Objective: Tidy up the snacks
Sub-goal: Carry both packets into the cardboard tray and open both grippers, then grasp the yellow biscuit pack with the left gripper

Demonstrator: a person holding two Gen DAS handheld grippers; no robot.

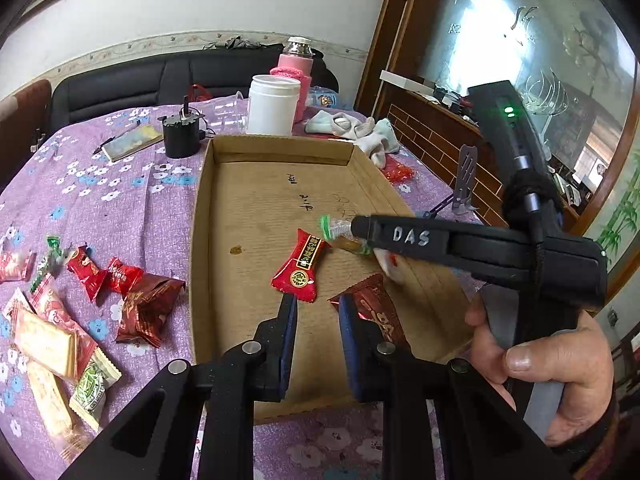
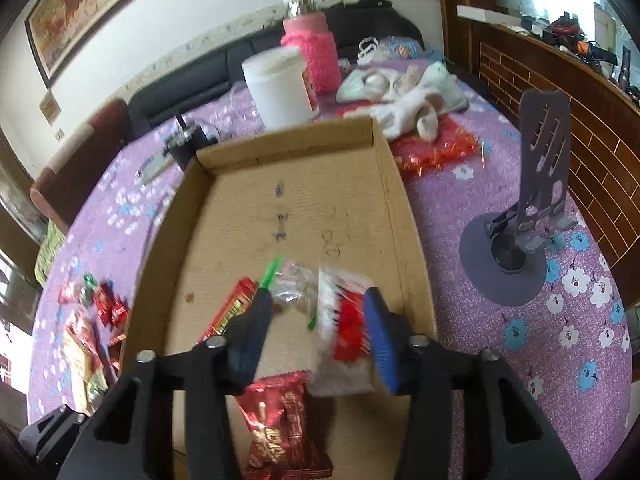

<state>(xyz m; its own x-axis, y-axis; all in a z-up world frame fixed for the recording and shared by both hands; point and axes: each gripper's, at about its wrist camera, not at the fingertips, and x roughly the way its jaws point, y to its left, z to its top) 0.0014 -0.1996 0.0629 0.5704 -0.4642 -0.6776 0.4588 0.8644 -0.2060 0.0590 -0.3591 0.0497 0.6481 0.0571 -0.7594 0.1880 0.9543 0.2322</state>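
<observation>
Left wrist view, from left to right: loose snacks lie on the purple cloth beside the box, a red candy rests on the box floor, and the left gripper hangs over it with its jaws nearly together and nothing between them. Further right, the right gripper stands partly open over the box with a clear green-edged wrapper and a red-and-white packet loose between its pads. To finish this drop cleanly, I would widen the right jaws fully and lift straight up, so neither piece clings or flips over the box wall.
</observation>
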